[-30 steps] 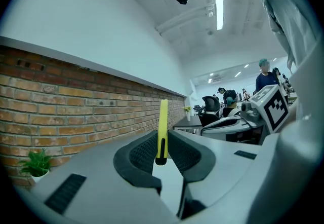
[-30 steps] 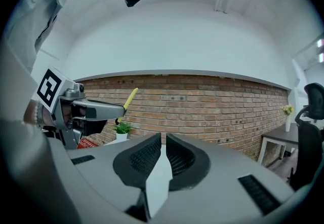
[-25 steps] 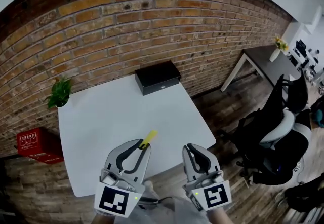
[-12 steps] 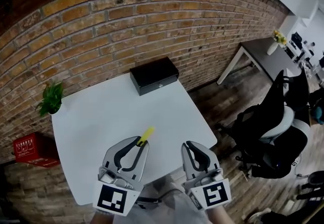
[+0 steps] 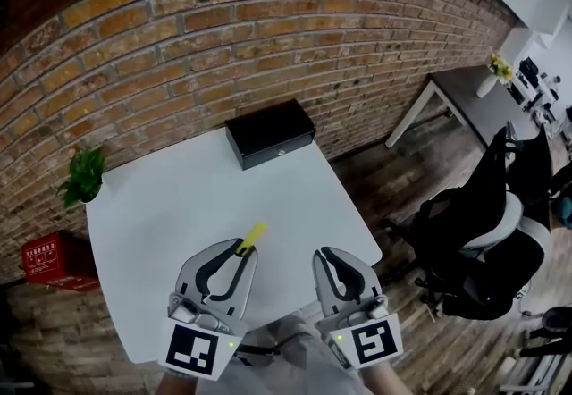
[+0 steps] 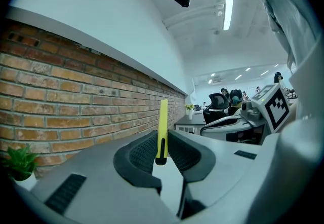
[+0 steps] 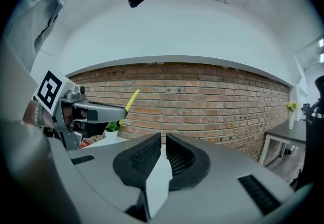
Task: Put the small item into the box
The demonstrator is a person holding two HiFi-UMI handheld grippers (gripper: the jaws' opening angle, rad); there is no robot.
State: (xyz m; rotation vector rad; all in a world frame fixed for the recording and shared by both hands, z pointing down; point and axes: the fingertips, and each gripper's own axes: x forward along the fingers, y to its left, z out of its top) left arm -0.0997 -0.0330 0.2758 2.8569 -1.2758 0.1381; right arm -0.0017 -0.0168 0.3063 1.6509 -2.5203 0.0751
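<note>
My left gripper is shut on a thin yellow item that sticks out past its jaws; in the left gripper view the yellow item stands upright between the pads, at my left gripper. The black box sits closed at the table's far edge against the brick wall, well ahead of both grippers. My right gripper hovers beside the left near the table's front edge, jaws nearly together with nothing between them; in its own view the right gripper faces the wall, with the yellow item at left.
The white table carries a small potted plant at its far left corner. A red crate lies on the floor to the left. A black office chair and another white table stand to the right.
Both grippers have shifted slightly left and nearer the table's front edge. The left still holds the yellow item. The view has tilted a little, with the box staying put.
</note>
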